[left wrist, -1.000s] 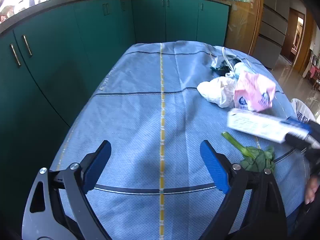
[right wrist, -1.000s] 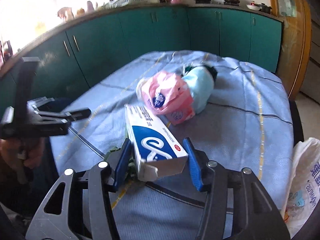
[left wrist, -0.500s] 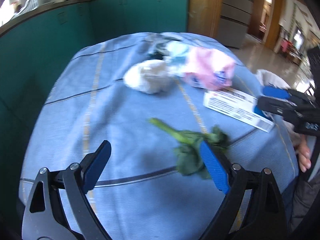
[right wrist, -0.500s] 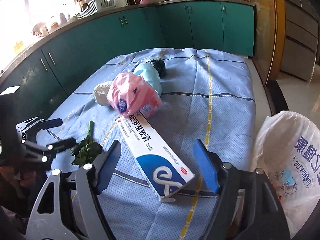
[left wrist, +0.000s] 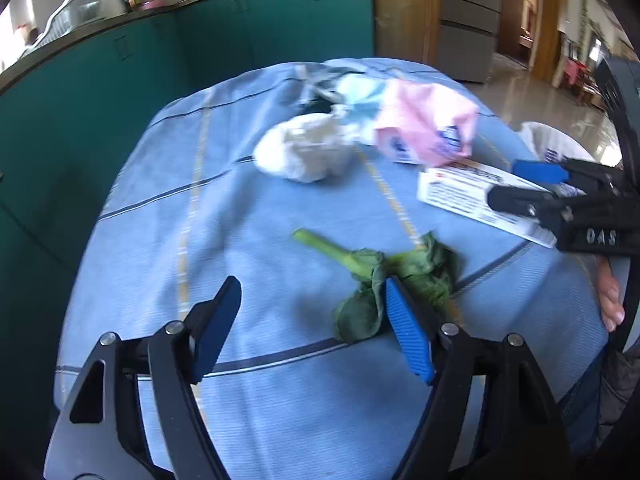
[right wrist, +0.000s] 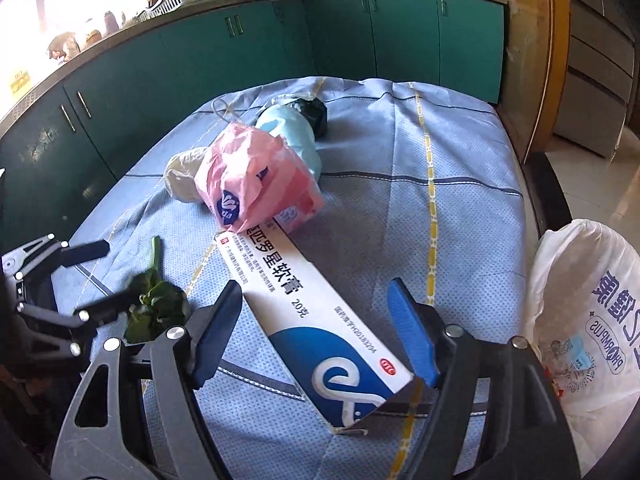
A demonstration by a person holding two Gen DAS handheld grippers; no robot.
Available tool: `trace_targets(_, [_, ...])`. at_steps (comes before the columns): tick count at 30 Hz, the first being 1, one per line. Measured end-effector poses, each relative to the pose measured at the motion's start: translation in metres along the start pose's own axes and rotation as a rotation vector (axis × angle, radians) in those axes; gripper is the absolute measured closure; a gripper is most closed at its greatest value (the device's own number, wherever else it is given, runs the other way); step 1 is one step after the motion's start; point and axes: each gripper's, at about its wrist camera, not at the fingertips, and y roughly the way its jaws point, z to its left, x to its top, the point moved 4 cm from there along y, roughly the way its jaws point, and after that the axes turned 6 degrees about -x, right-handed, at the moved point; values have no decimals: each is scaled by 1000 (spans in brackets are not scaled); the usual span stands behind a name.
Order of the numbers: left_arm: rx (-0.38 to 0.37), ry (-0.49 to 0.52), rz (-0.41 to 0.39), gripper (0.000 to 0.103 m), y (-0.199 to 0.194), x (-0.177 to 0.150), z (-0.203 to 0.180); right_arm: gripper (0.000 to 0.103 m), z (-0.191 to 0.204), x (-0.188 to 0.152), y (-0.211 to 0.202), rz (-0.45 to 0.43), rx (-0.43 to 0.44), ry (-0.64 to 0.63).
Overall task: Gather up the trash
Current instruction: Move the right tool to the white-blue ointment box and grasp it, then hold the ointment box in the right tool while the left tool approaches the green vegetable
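Note:
A wilted green vegetable stalk (left wrist: 384,276) lies on the blue tablecloth (left wrist: 248,232); my left gripper (left wrist: 312,320) is open just before it, its right finger touching the leaves. The stalk also shows in the right wrist view (right wrist: 154,304). A white and blue ointment box (right wrist: 320,320) lies flat on the cloth between the fingers of my open right gripper (right wrist: 316,324); it also shows in the left wrist view (left wrist: 476,200). Behind lie a pink wrapper (right wrist: 256,184), a white crumpled bag (left wrist: 304,152), a light-blue bag (right wrist: 292,132) and a black lump (right wrist: 316,112).
A white plastic trash bag (right wrist: 588,340) hangs open off the table's right edge. Green kitchen cabinets (right wrist: 224,48) curve round the left and far sides. A wooden door frame (right wrist: 532,60) stands at the right. The person's hand (left wrist: 610,296) shows under the right gripper.
The right gripper has opened and the box now lies on the cloth. The left gripper has swung right and forward to the green stalk.

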Motion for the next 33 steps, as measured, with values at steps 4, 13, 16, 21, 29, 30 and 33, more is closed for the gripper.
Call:
trace_targets(4, [29, -50, -10, 27, -7, -1, 26, 30, 12, -2, 8, 25, -7, -44])
trace_targets(13, [85, -166, -22, 24, -16, -2, 72, 40, 36, -10, 8, 29, 15, -141])
trace_targets(16, [87, -168, -27, 23, -17, -1, 73, 49, 41, -12, 5, 24, 29, -160])
trace_targets(21, [71, -173, -55, 21, -23, 2, 69, 62, 43, -12, 4, 20, 46, -167])
trace_targets(29, [-4, -118, -67, 13, -26, 4, 46, 63, 44, -11, 3, 20, 51, -165])
trace_targets(30, [-2, -108, -64, 13, -25, 4, 44, 62, 45, -12, 3, 20, 50, -166])
trace_targets(33, [1, -91, -55, 13, -22, 4, 40, 61, 46, -11, 4, 17, 41, -167])
